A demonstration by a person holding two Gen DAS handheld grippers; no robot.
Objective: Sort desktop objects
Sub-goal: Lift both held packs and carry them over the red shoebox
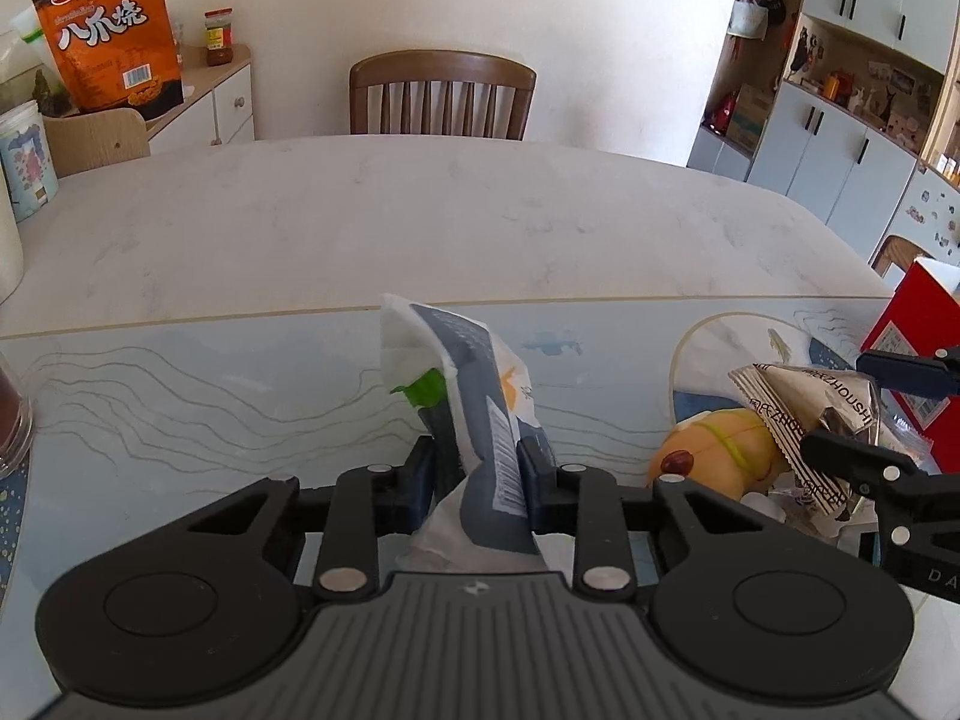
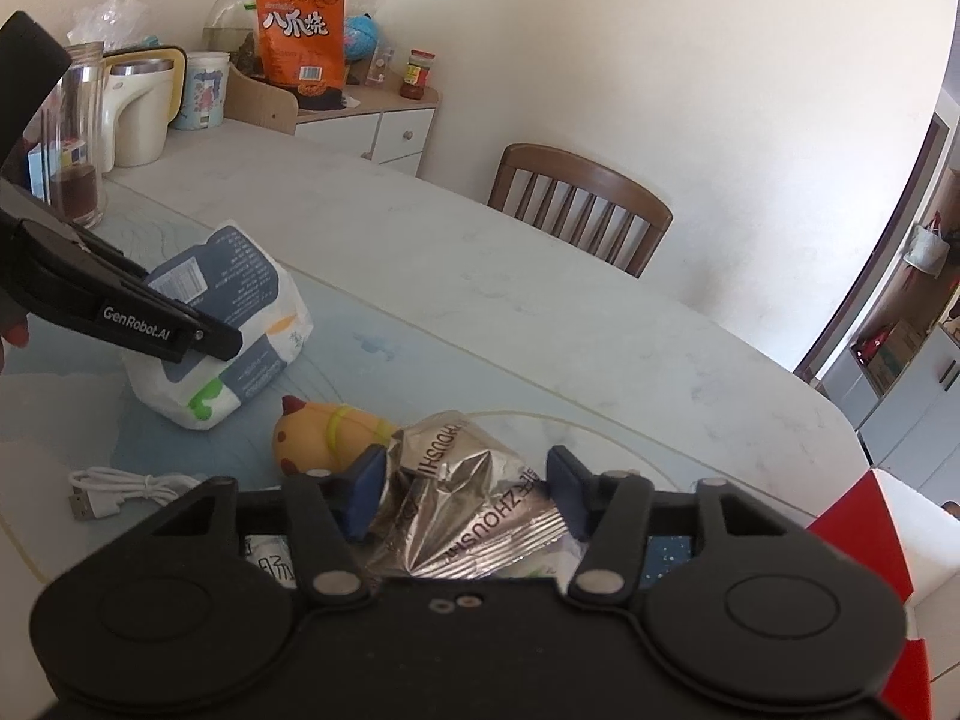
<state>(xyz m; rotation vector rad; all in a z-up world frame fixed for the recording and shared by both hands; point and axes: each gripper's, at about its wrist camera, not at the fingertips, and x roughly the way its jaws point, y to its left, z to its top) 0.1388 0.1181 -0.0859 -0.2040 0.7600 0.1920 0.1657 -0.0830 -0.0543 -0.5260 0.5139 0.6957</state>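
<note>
A white and blue soft pack (image 1: 480, 372) stands on end on the pale blue mat (image 1: 180, 390). My left gripper (image 1: 480, 462) is shut on its lower part, pads pressing both sides. The right wrist view shows the same pack (image 2: 240, 300) under the left gripper (image 2: 222, 342). A crinkled silver snack packet (image 2: 474, 480) sits between the blue pads of my right gripper (image 2: 468, 477), which is shut on it. In the left wrist view the packet (image 1: 822, 402) shows at the right, in the right gripper (image 1: 852, 408).
A yellow rubber chicken toy (image 2: 318, 426) lies beside the silver packet, and a white USB cable (image 2: 126, 489) lies left of it. A red box (image 1: 912, 330) stands at the right edge. A glass jar (image 2: 75, 138) and kettle (image 2: 138, 108) stand far left. A wooden chair (image 1: 441, 93) faces the table.
</note>
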